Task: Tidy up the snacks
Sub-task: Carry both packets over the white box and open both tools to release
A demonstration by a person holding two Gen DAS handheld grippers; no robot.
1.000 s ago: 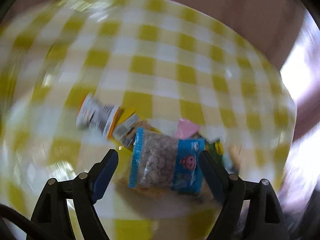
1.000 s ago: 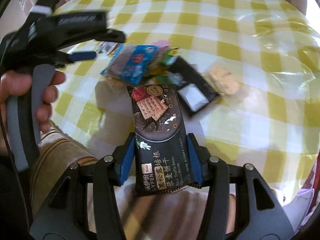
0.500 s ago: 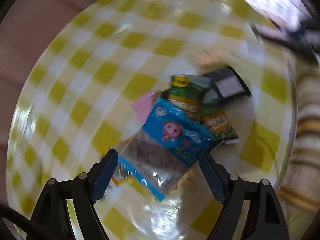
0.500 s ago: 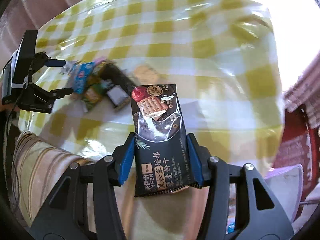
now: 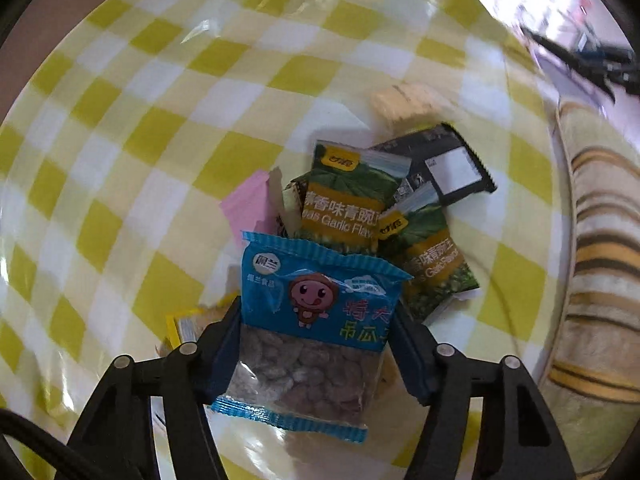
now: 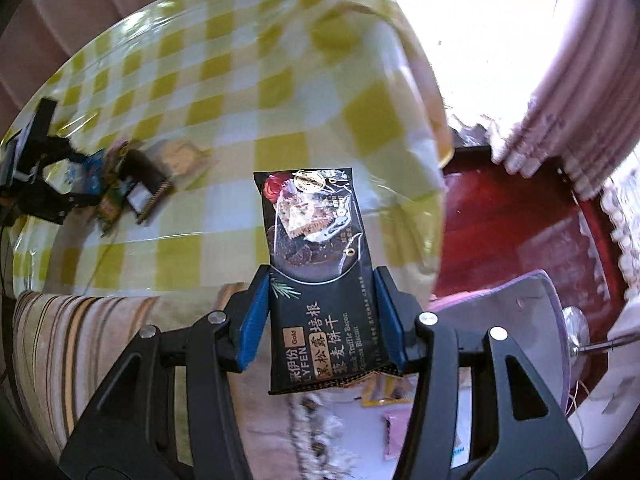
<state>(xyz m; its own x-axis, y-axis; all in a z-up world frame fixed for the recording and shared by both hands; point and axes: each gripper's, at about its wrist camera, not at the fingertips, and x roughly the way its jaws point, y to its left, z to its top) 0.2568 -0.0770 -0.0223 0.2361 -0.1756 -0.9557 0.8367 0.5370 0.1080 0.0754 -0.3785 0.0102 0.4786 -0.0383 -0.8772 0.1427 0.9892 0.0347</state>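
My left gripper (image 5: 316, 308) points down at a pile of snacks on the yellow checked tablecloth (image 5: 160, 80). Its jaws are closing, and the pads touch both sides of a blue seed packet (image 5: 304, 364) on top of the pile. Behind it lie two green pea packets (image 5: 344, 208), a black packet (image 5: 448, 164), a pink one (image 5: 244, 204) and a pale biscuit pack (image 5: 404, 100). My right gripper (image 6: 322, 280) is shut on a black biscuit packet (image 6: 316, 240), held over the table's near edge. The left gripper (image 6: 44, 184) shows far left in the right wrist view.
Striped fabric (image 6: 80, 340) lies along the table's near side. Right of the table are a dark red floor (image 6: 500, 220) and a lilac container (image 6: 520, 320). Below my right gripper a pink packet (image 6: 400, 432) and a yellow one (image 6: 380, 400) lie on a white surface.
The left gripper rolled, dropped onto the blue packet and narrowed its jaws around it. The right gripper carried the black biscuit packet away from the pile, rightwards to the table's edge.
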